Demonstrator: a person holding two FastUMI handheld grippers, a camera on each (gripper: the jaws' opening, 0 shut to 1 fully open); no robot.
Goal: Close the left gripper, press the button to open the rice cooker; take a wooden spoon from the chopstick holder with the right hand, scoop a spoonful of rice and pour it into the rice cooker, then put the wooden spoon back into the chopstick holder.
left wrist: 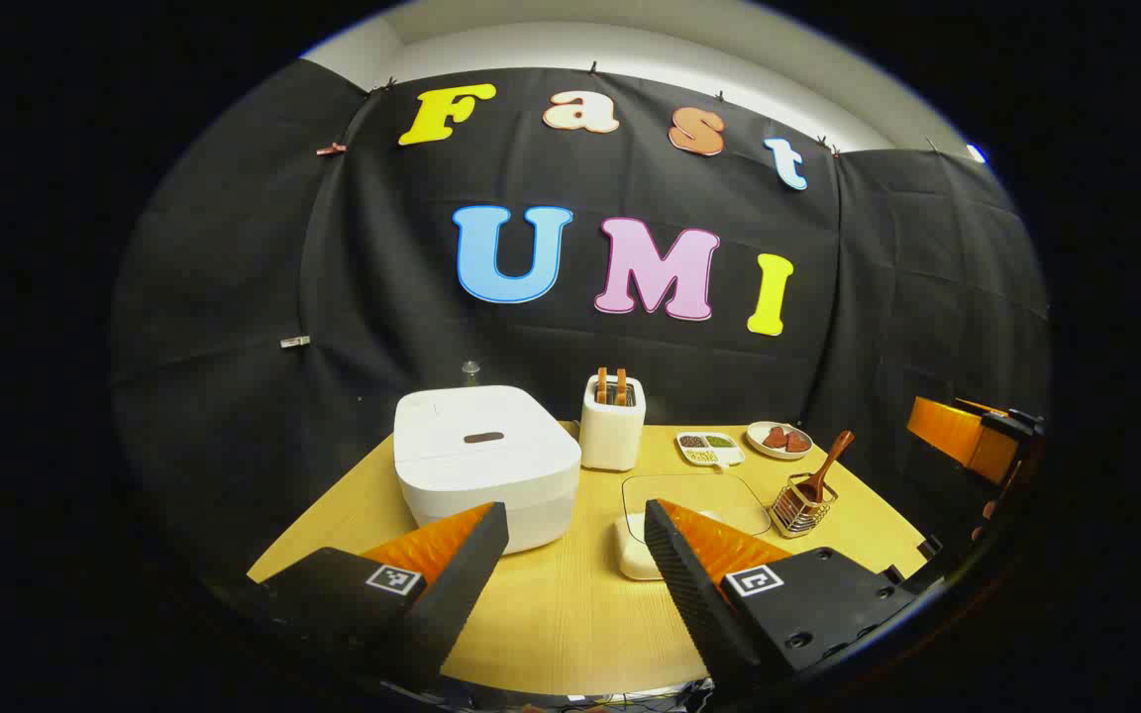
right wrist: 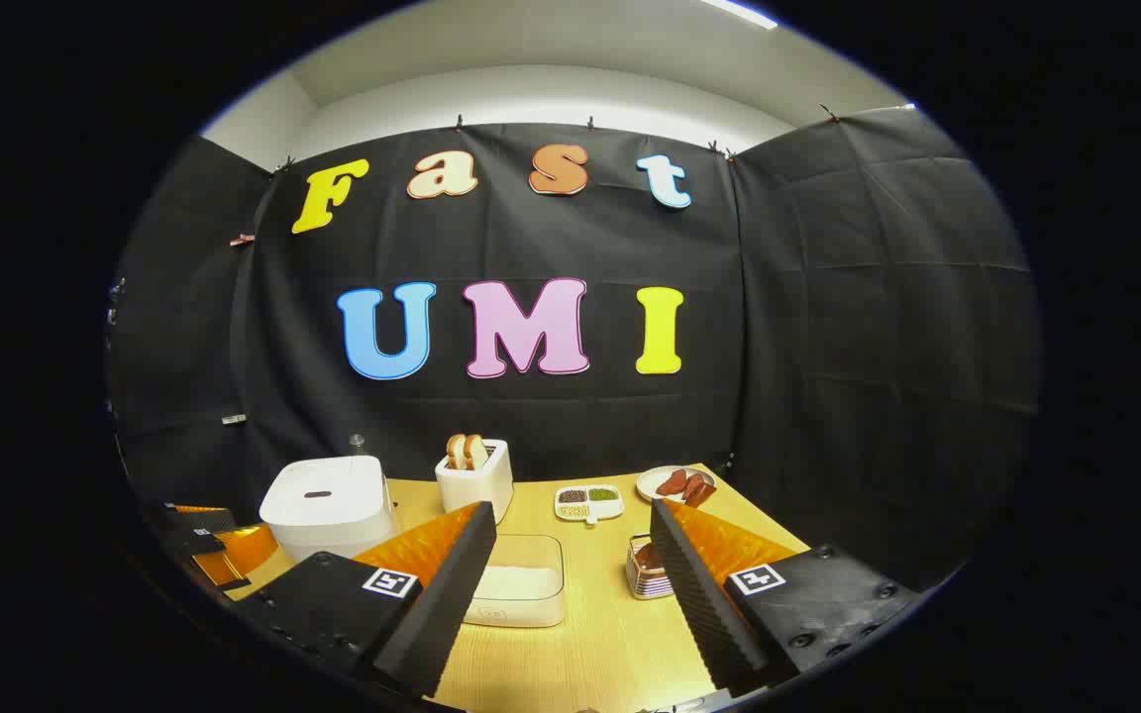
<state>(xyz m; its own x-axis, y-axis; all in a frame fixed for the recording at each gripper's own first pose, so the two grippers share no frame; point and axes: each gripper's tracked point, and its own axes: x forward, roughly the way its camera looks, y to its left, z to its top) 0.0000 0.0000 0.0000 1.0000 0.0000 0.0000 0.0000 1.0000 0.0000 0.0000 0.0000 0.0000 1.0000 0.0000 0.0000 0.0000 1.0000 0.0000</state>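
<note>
Both tongs released, fingers spread, holding nothing, above the near edge of the tabletop (left wrist: 551,614). Left tongs (left wrist: 575,520): rice cooker (left wrist: 486,465) just ahead to their left, lid shut. Rice container (left wrist: 694,500) sits ahead between the fingers. Chopstick holder (left wrist: 801,505) ahead-right, wooden spoon (left wrist: 825,463) standing in it, tilted. Right tongs (right wrist: 570,520): holder (right wrist: 645,569) partly hidden behind one finger, rice container (right wrist: 521,589) ahead-left, cooker (right wrist: 325,505) farther left.

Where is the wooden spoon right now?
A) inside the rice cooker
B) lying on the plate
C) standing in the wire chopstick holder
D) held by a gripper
C: in the left gripper view the wooden spoon stands tilted in the wire chopstick holder, and no gripper is touching it.
</note>
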